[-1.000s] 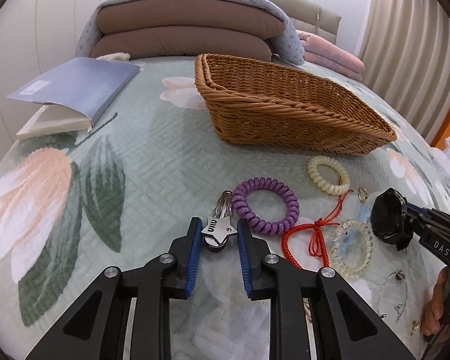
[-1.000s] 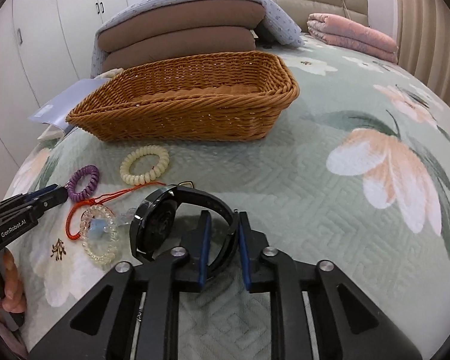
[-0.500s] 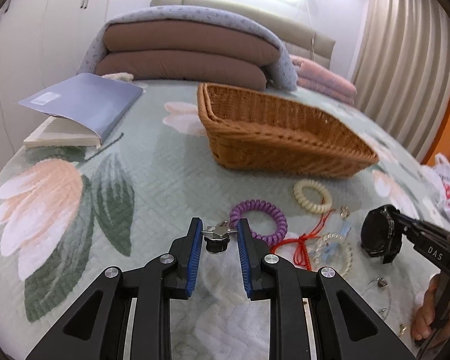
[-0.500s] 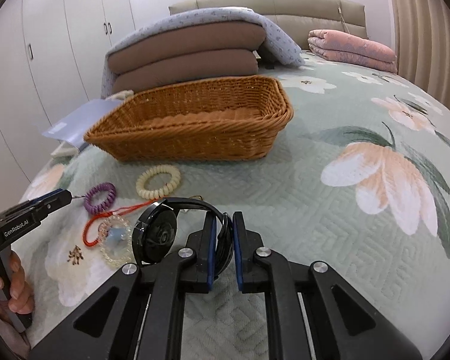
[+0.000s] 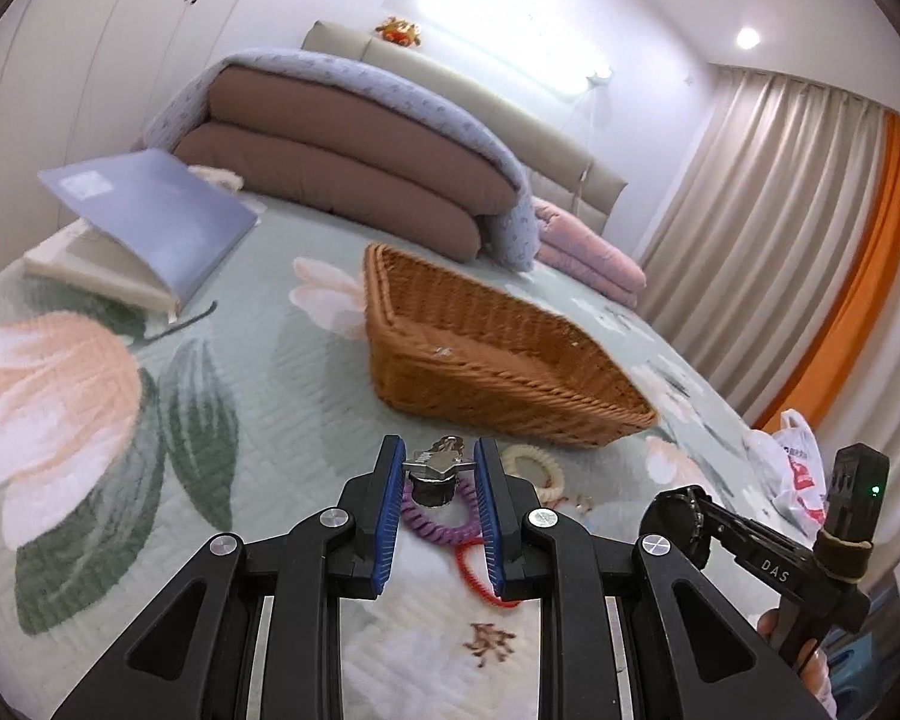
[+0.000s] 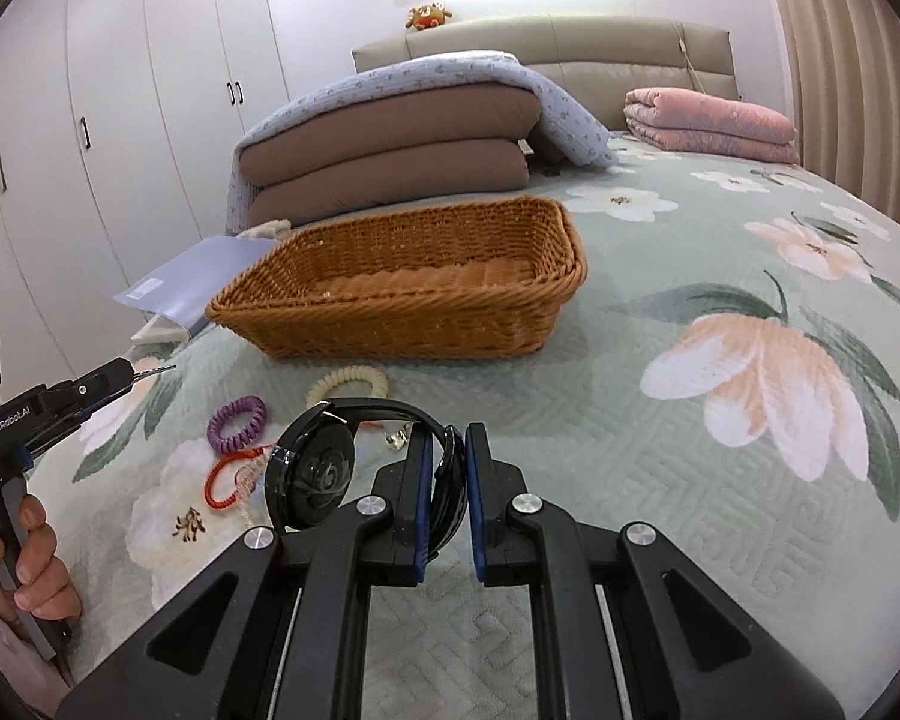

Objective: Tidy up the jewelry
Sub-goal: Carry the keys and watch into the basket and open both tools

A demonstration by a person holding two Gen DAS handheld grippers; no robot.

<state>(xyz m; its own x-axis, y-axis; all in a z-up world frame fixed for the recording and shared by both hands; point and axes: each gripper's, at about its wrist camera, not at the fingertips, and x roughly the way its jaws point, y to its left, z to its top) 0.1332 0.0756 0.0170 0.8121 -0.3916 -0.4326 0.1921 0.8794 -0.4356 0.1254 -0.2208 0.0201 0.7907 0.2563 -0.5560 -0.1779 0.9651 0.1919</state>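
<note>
1. Left wrist view looks along its own fingers from above the bed's near edge, tilted, facing the headboard.
2. Right wrist view sits low and close over the bed, also facing the headboard.
3. Both share the wicker basket (and the coil bands before it); each catches the other gripper at its frame edge.

- Bright, even indoor light; wall lamps above the headboard blow out to white glare.
- Fisheye bending and dark vignette at the corners.
- Slight motion blur on the wicker basket.
</note>
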